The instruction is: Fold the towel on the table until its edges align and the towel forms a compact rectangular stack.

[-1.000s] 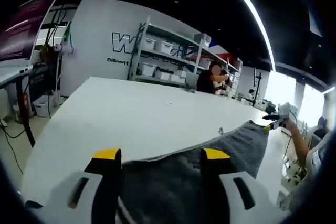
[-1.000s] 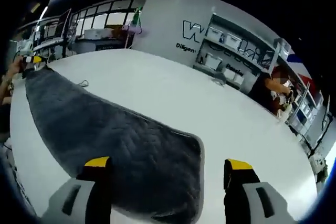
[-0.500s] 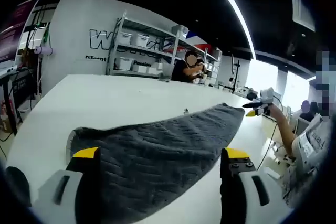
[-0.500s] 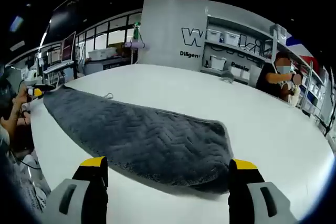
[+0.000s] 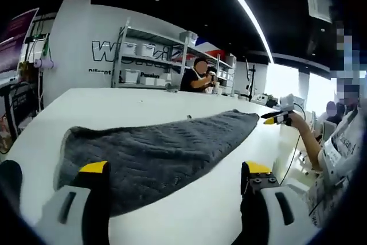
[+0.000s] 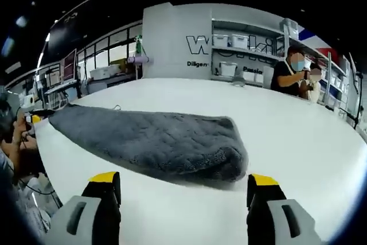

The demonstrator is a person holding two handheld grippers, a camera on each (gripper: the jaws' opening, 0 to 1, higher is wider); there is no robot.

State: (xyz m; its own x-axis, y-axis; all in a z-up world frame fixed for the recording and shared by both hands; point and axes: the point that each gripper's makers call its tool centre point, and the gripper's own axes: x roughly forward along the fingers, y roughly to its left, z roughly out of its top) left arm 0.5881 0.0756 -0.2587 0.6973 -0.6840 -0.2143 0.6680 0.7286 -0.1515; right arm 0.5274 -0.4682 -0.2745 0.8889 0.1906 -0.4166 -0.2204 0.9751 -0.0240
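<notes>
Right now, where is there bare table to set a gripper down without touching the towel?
The white table is bare beyond the grey quilted towel, toward the shelving, and past its rounded end. In the left gripper view a bare strip runs between the towel and the near edge. The towel's long middle band is the crowded part.

both views sit low over the bench point(image 5: 143, 98), facing opposite towel point(image 6: 155, 142) ends, sharing the shelving point(image 6: 246, 50) wall

Bare white worktop point(image 6: 298, 136) all around the grey towel point(image 6: 155, 142) — plenty of room to pass on every side. The towel, a long low band, is the one obstacle; shelves point(image 5: 152, 64) stand well back.
</notes>
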